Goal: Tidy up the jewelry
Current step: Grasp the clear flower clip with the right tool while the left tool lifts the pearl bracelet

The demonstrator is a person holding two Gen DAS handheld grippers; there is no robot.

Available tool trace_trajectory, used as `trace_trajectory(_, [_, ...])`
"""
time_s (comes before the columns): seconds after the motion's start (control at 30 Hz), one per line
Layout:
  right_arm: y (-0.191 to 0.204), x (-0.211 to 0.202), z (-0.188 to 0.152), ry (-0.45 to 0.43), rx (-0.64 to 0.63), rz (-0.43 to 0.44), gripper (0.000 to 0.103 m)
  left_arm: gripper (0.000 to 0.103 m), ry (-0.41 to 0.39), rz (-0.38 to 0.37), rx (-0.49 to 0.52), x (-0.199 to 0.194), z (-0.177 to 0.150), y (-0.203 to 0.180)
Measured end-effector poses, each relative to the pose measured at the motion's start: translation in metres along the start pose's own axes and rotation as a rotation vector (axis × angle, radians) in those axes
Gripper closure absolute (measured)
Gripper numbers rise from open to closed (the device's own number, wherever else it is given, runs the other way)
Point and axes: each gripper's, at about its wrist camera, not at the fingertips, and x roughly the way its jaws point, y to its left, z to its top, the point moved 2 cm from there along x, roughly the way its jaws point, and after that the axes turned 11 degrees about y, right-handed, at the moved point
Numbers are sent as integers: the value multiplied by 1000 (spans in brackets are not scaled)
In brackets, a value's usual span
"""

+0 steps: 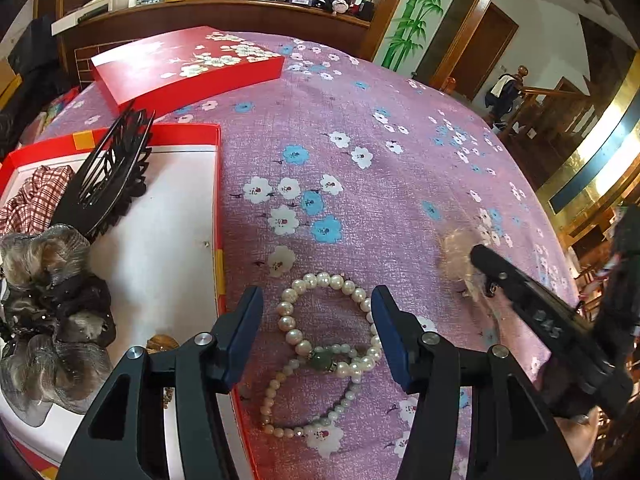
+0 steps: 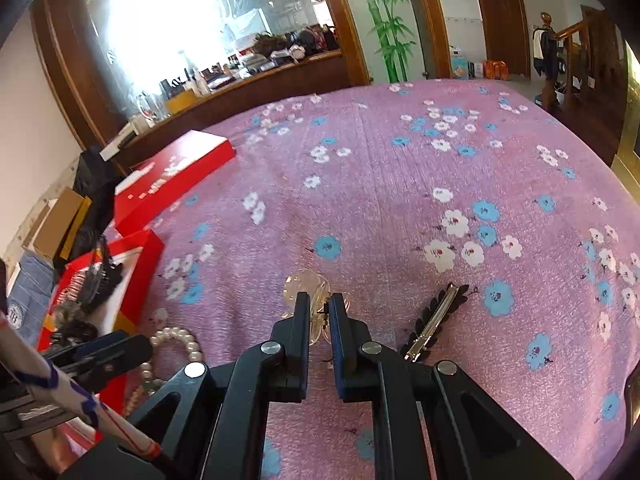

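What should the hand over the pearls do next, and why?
Probably lower the left gripper a little and close its fingers on the large pearl bracelet. Its fingers are open on either side of the loop, which lies on the purple cloth just outside the open red box. The right gripper is already shut on a clear hair claw.
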Motion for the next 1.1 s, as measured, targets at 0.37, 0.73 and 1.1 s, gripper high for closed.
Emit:
trace_trajectory(0.37, [2,-24,1,-48,23,68,93,78,91,133,28,25,6,-9])
trace_trajectory(0.73, [6,-39,-1,-70,28,116,93,95,9,62,73,14,4,-18])
trace_trajectory(1.1, [28,-51,-11,-107,-58,97,93,94,-207,105,149,-27,-8,-38])
